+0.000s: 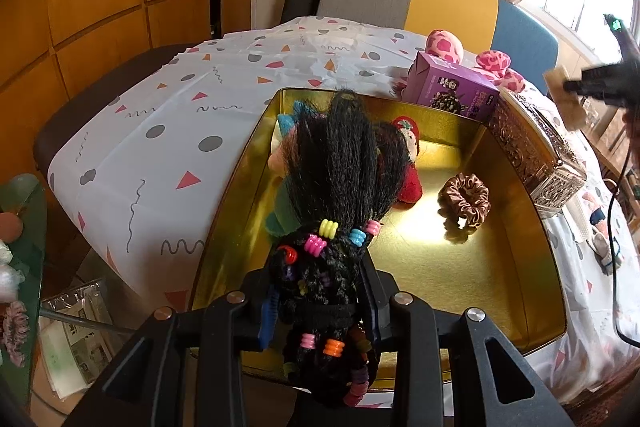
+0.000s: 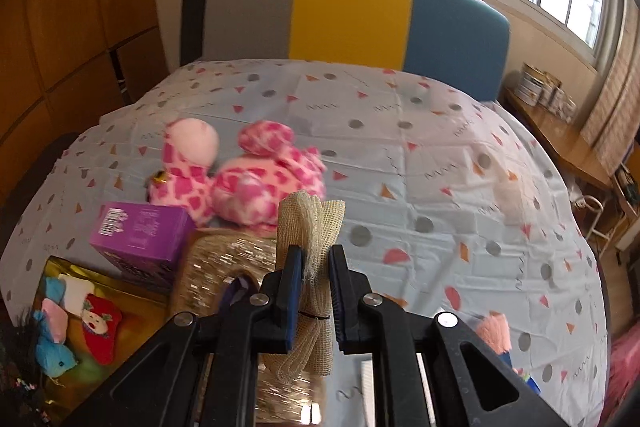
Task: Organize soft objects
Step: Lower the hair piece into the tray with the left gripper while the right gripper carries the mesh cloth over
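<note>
The left gripper [image 1: 320,303] clamps a black beaded hairpiece [image 1: 340,163] above the gold tin [image 1: 500,267]. The right gripper [image 2: 314,291] pinches cream mesh [image 2: 310,227]; only its view shows the pink plush [image 2: 248,179] whole.

A black braided hairpiece [image 1: 340,187] with colourful beads is pinched in the left claw [image 1: 320,307], above the gold tray [image 1: 460,267]. In the tray lie a brown satin scrunchie [image 1: 465,200] and a red Santa stocking [image 2: 100,325]. The right claw [image 2: 314,291] grips a cream mesh roll [image 2: 310,227]. A pink spotted plush [image 2: 244,173] lies on the counter.
</note>
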Action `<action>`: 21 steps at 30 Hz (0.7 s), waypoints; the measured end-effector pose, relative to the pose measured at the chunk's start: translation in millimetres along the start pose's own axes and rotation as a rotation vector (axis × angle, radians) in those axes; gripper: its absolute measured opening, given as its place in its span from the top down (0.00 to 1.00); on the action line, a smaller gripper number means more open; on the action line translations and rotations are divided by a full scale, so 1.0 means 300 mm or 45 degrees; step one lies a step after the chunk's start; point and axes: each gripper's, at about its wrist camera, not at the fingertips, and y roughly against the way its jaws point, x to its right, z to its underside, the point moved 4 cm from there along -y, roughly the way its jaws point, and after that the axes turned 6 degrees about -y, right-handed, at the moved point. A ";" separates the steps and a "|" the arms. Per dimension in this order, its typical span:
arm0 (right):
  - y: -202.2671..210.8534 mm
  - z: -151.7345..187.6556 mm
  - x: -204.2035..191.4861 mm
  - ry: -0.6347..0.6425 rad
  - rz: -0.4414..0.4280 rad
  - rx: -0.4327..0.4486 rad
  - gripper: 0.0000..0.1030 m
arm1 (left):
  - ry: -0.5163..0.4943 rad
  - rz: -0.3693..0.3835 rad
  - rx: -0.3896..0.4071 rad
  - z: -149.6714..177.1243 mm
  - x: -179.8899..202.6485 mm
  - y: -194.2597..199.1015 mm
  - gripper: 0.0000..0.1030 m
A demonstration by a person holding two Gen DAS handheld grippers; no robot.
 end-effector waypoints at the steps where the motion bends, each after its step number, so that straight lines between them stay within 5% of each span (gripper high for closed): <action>1: 0.003 -0.004 -0.029 0.008 -0.021 0.004 0.88 | 0.000 -0.002 -0.003 0.000 0.000 -0.002 0.67; 10: 0.045 0.067 -0.254 0.094 -0.244 -0.029 0.88 | -0.007 -0.034 -0.001 0.006 -0.013 -0.002 0.66; 21: 0.063 0.310 -0.467 0.156 -0.496 -0.223 0.88 | 0.012 -0.057 0.003 0.009 -0.038 0.001 0.66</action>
